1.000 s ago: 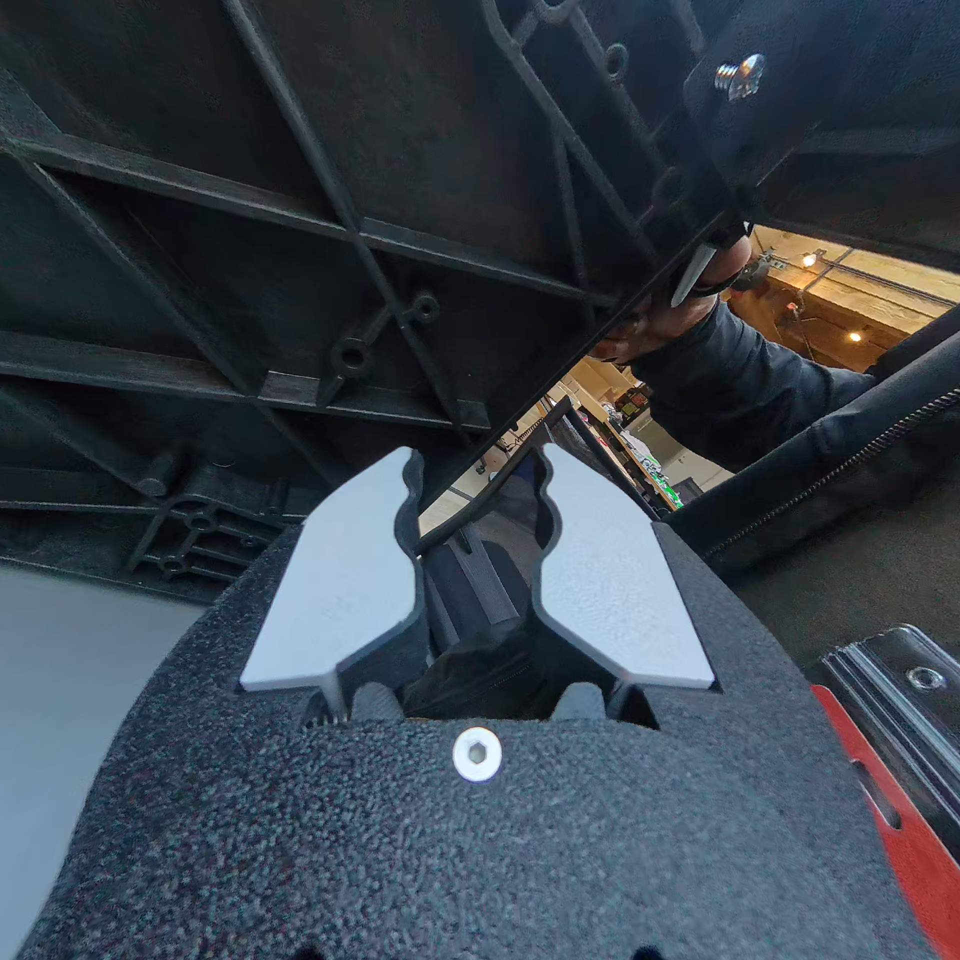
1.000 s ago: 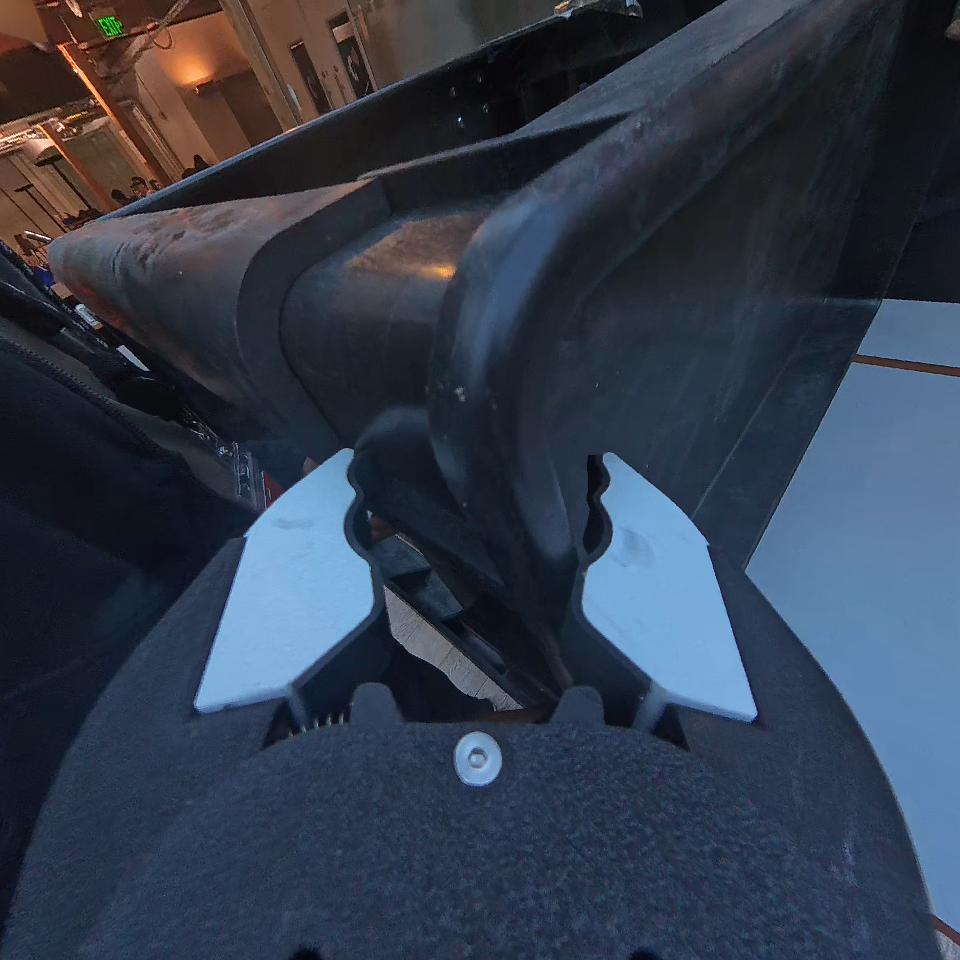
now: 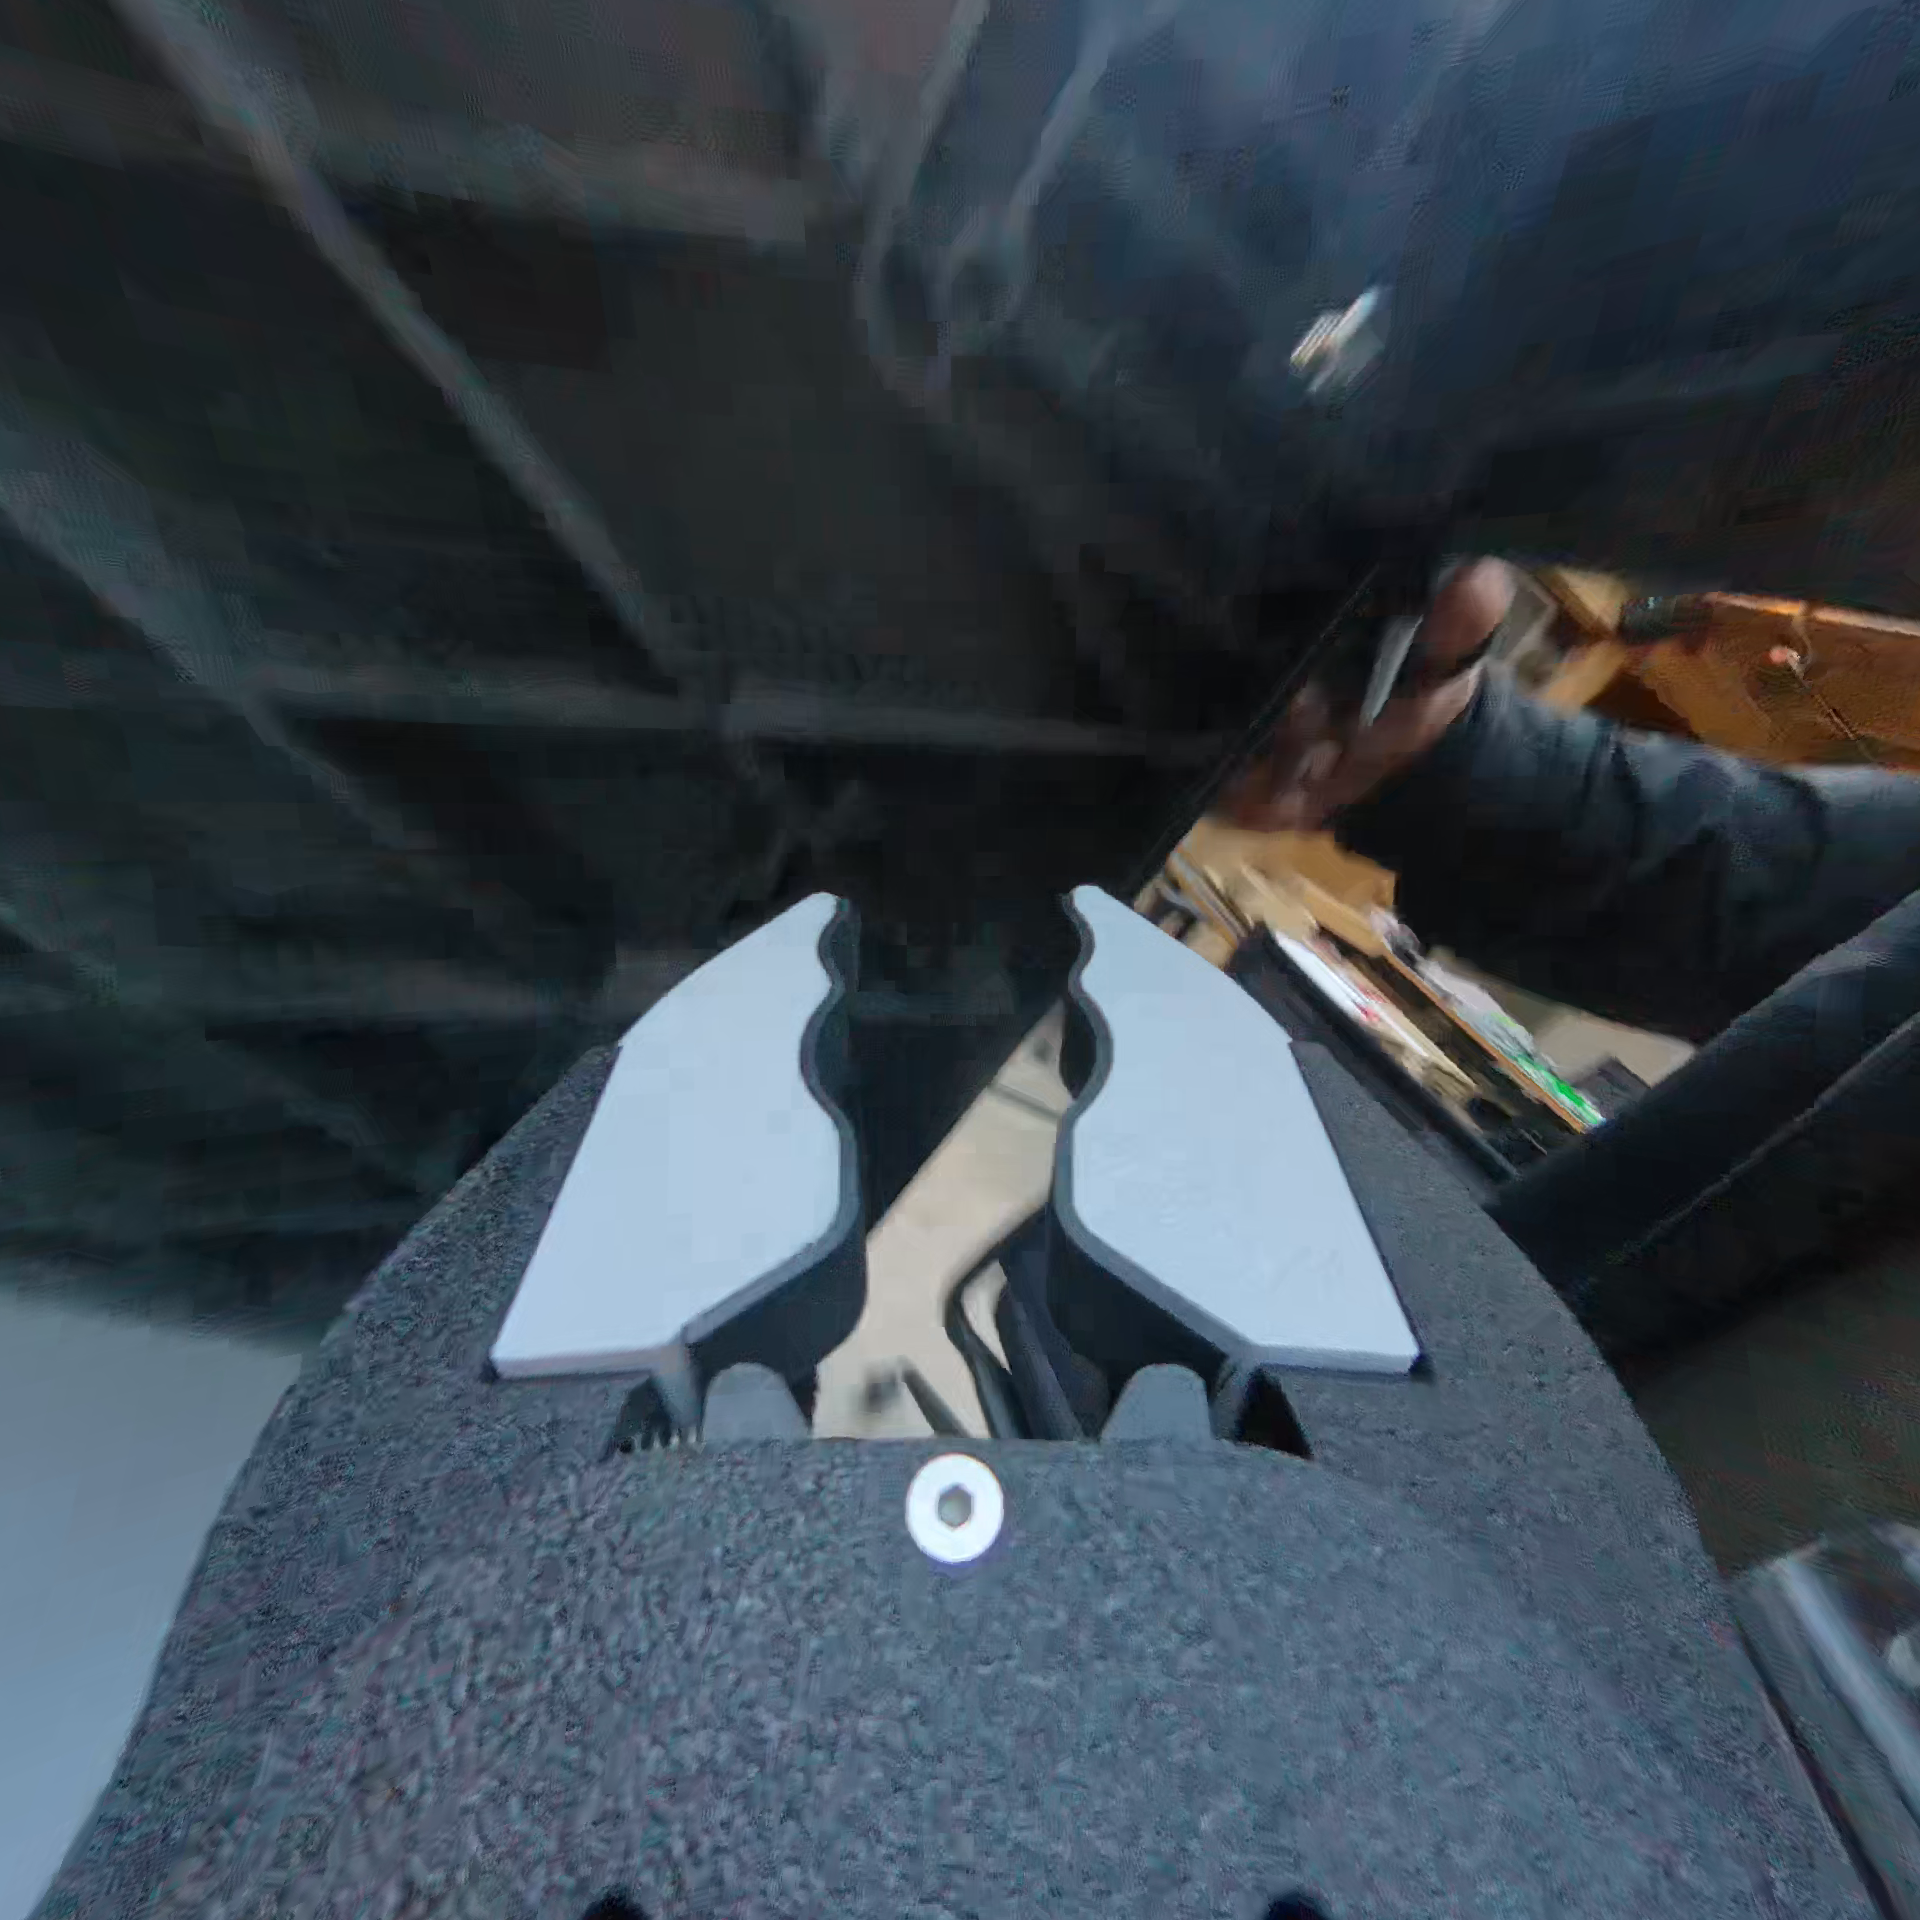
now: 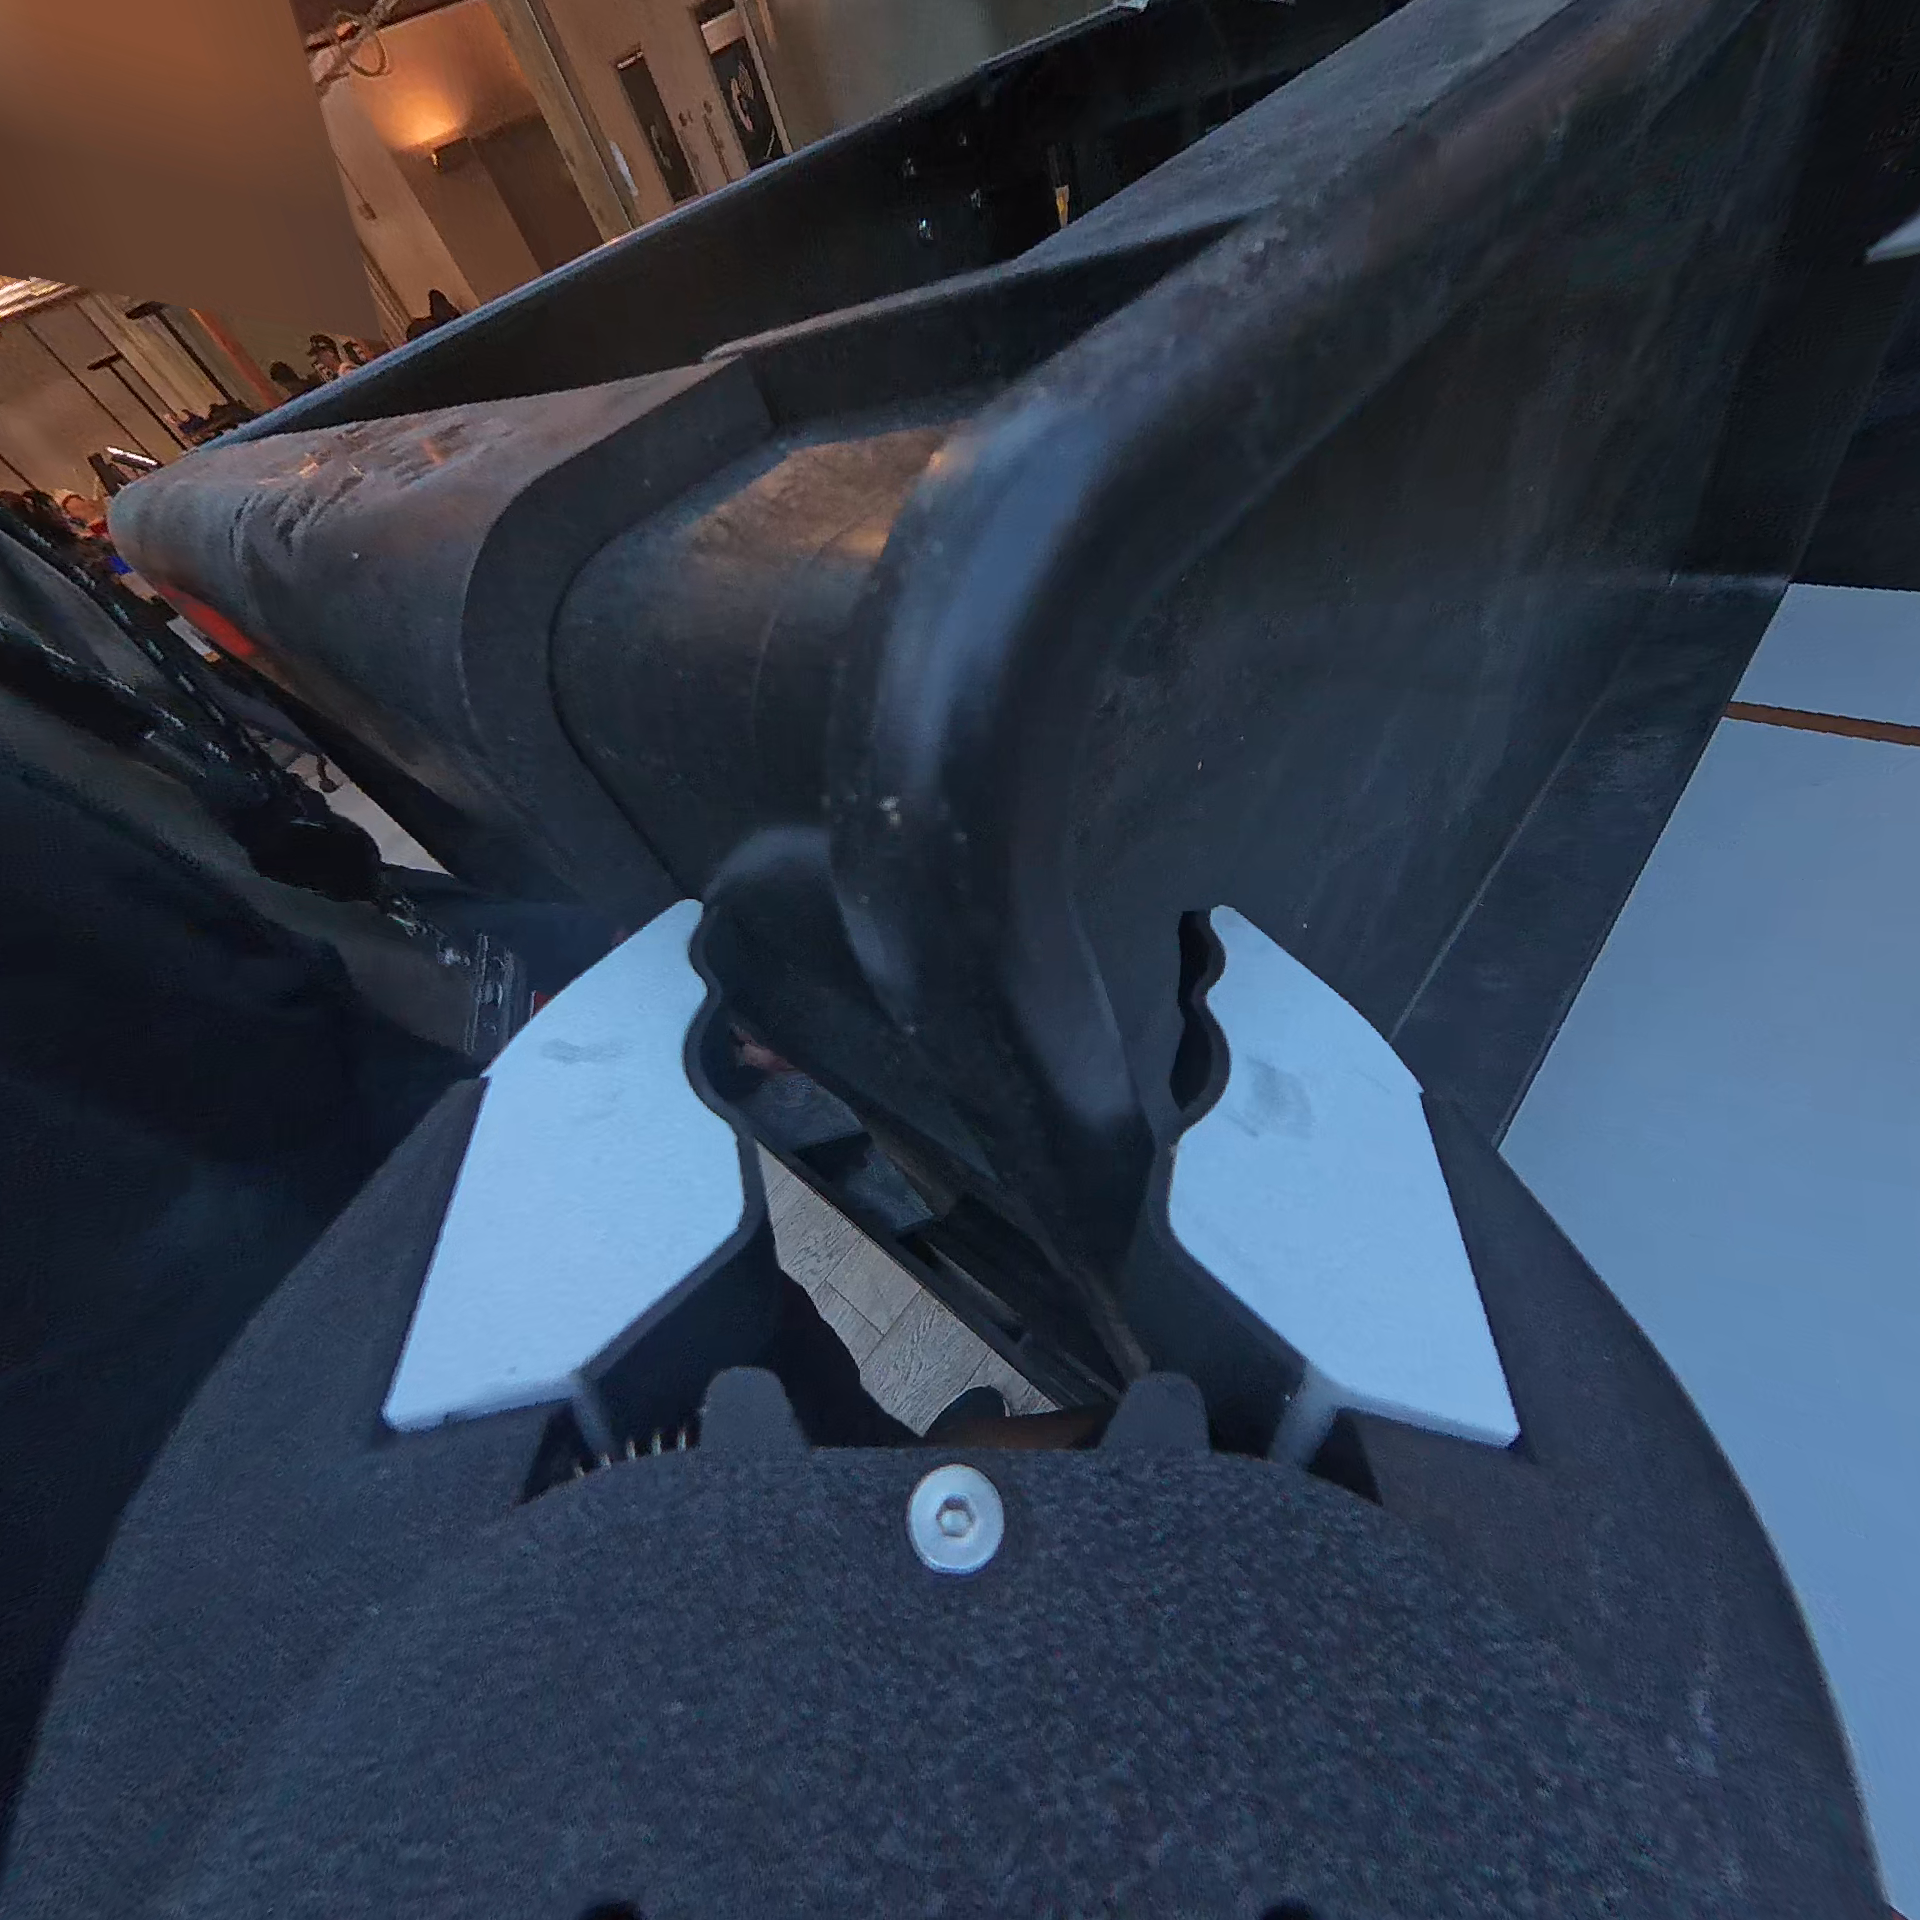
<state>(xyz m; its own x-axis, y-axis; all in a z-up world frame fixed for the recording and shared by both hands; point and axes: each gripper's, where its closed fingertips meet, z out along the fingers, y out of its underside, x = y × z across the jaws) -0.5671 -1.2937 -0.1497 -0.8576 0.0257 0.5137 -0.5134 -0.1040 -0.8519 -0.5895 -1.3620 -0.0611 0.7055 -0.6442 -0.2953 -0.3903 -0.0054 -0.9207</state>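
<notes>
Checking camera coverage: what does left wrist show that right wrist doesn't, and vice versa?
Left wrist only: the ribbed underside of a black plastic panel, blurred, a person's hand at its edge, and the left gripper, open. Right wrist only: the right gripper shut on the panel's thick rim, and the pale floor. Both: the same black panel.

a large indoor hall or workshop: warm wall lamp (image 4: 442, 140) at 11 o'clock, people (image 4: 332, 353) gathered far off, cluttered worktables (image 3: 1455, 1018) at 3 o'clock, pale wood-look floor (image 4: 904, 1320).

A ribbed panel (image 3: 623, 520) fills the view ahead and left, a sleeve (image 3: 1610, 831) at its right edge.
</notes>
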